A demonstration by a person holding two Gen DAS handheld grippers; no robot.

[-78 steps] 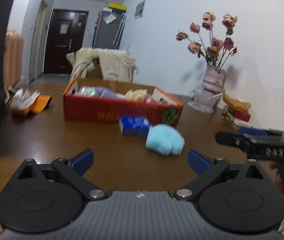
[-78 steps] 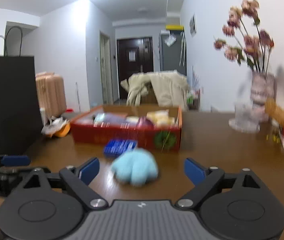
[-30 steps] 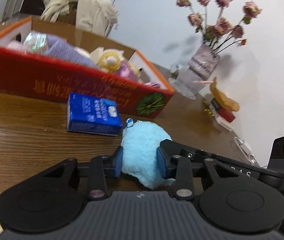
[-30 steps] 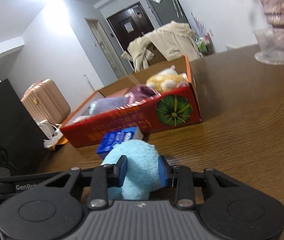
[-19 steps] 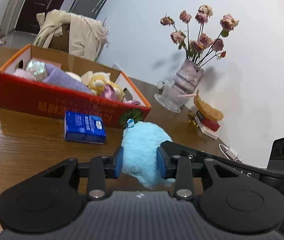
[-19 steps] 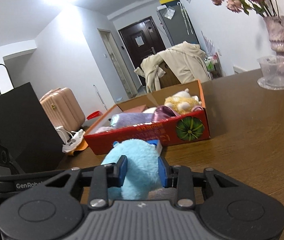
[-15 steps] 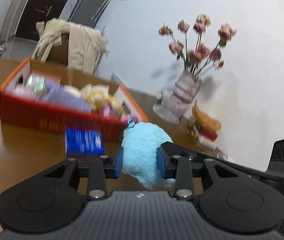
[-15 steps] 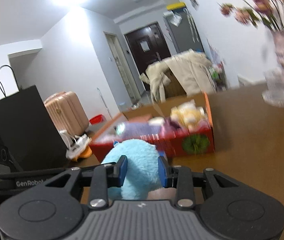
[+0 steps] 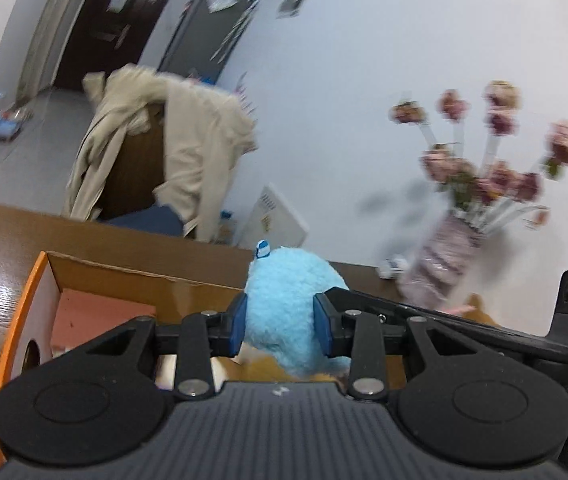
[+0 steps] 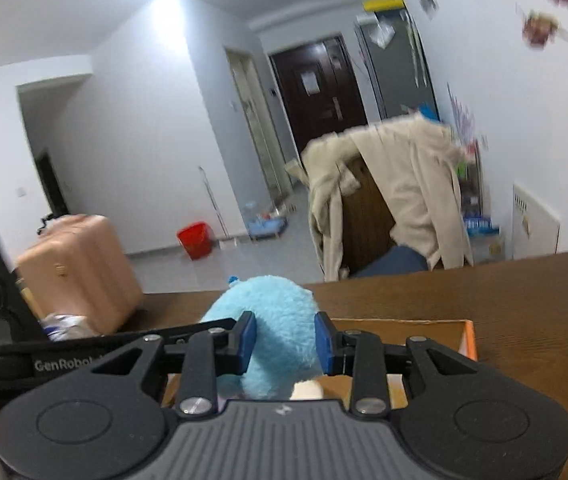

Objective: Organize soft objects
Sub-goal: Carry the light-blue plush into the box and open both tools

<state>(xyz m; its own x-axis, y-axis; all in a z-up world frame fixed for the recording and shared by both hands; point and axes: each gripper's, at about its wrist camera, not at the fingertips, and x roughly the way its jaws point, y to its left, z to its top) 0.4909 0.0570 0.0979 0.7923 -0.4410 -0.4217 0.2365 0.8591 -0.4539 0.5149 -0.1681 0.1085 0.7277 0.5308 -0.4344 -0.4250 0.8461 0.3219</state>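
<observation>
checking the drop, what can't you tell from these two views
- Left wrist view: box contents, hidden behind the left gripper.
- Right wrist view: box floor under the blue plush, blocked by the right gripper.
- Left wrist view: flowers, motion-blurred.

Right gripper (image 10: 282, 344) clamps the blue plush toy (image 10: 271, 320), pads pressed into both sides, above the cardboard box (image 10: 466, 340) on the wooden table (image 10: 524, 300). Left gripper's body (image 10: 11, 356) at near left. Far: beige coat on chair (image 10: 404, 200), pink suitcase (image 10: 79, 272), red bucket (image 10: 195, 239).
</observation>
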